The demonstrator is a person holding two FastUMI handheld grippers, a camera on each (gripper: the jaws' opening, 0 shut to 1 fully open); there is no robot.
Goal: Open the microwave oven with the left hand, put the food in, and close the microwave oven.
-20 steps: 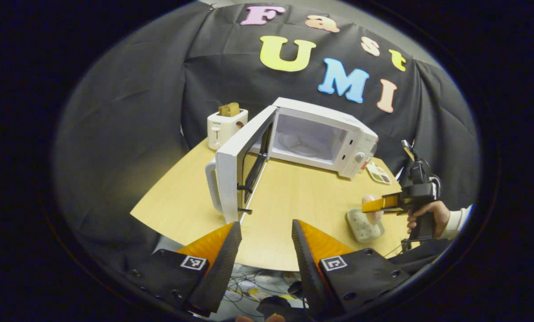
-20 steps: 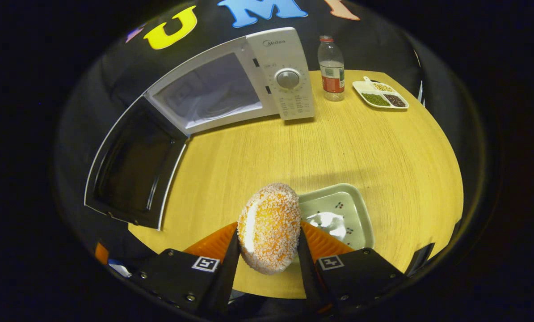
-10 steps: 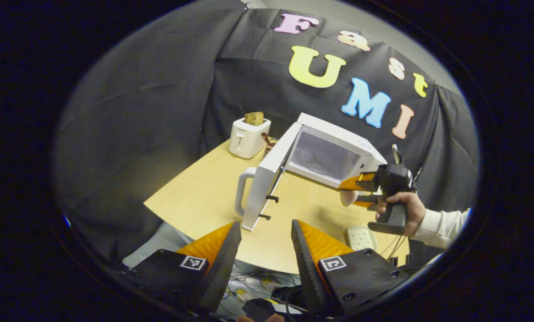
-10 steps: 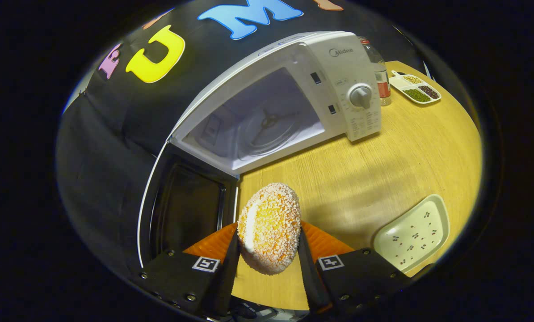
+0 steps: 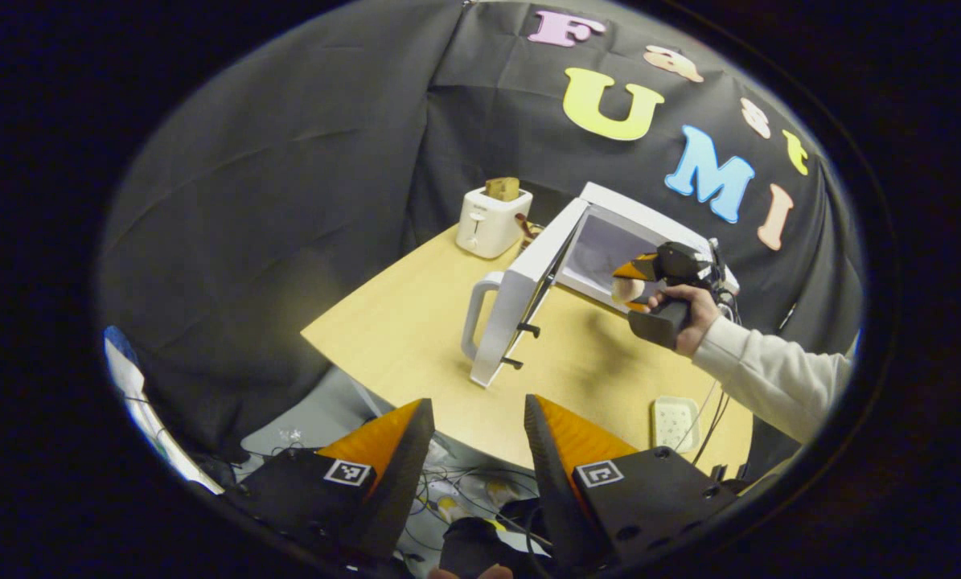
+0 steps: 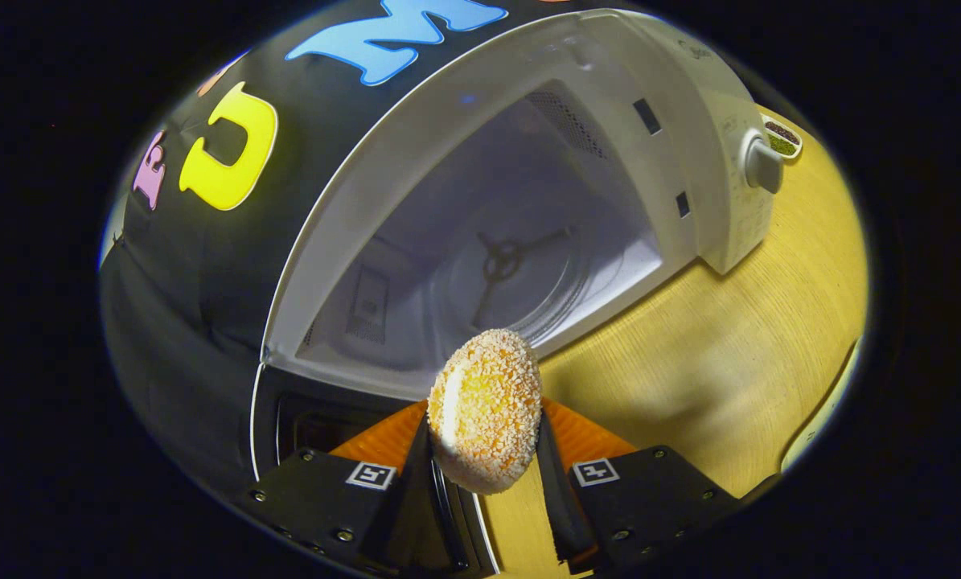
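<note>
The white microwave (image 6: 689,104) stands with its door (image 5: 520,301) swung wide; its cavity (image 6: 496,257) with the glass turntable lies just ahead in the right gripper view. My right gripper (image 6: 480,438) is shut on a crumb-coated orange croquette (image 6: 486,408), held upright at the cavity's mouth. The left gripper view looks from off the table's near-left corner: that right gripper (image 5: 637,281), in a white-sleeved hand (image 5: 689,310), is at the microwave (image 5: 649,225) opening. My left gripper (image 5: 470,450) is open and holds nothing, back from the table edge.
A white toaster (image 5: 492,217) with a bread slice stands behind the door at the table's back left. A small patterned dish (image 5: 675,420) lies near the front right edge. A compartment tray (image 6: 784,138) peeks past the microwave's dial. Cables lie on the floor below.
My right gripper has carried the croquette from above the dish up to the microwave's opening. My left gripper has drawn back and left, away from the table.
</note>
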